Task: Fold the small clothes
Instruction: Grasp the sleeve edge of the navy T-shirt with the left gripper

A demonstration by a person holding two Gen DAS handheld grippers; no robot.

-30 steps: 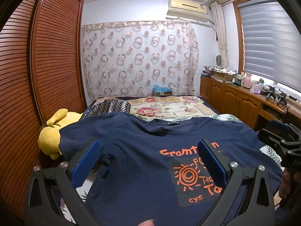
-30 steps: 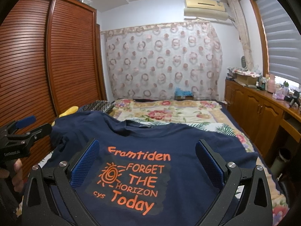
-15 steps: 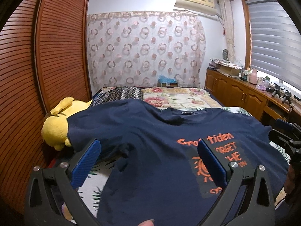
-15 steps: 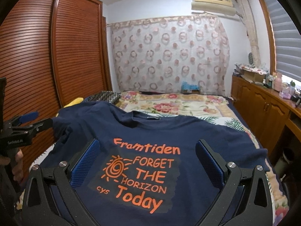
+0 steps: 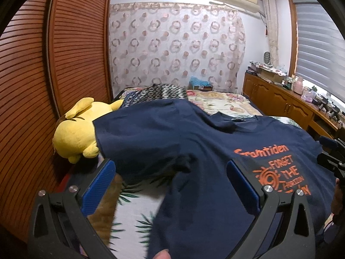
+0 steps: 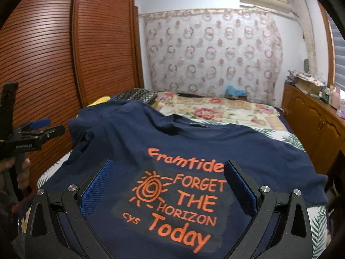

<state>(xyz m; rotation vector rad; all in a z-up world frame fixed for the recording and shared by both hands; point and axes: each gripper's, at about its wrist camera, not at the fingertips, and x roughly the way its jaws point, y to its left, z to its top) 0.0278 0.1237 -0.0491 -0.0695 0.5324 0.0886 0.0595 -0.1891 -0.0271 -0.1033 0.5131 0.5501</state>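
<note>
A navy T-shirt (image 5: 163, 138) (image 6: 194, 138) with orange lettering lies spread front-up on the bed, collar away from me. Its left sleeve rests partly on a yellow plush toy (image 5: 75, 133). My left gripper (image 5: 170, 172) hovers open above the shirt's left armpit and side seam, nothing between its blue pads. My right gripper (image 6: 168, 174) is open over the orange print on the chest, also holding nothing. The left gripper (image 6: 36, 127) shows at the left edge of the right wrist view, in a hand; the right gripper (image 5: 332, 153) shows at the right edge of the left wrist view.
The bed (image 6: 215, 108) has a floral and leaf-print cover, with a patterned dark pillow (image 5: 157, 92) near the head. A slatted wooden wardrobe (image 6: 64, 54) runs along the left. A wooden cabinet (image 5: 280, 101) with clutter on top lines the right wall under the window.
My left gripper has swung to the left, from over the chest print to over the left sleeve and side. The right gripper has moved slightly closer to the print. Both stay open.
</note>
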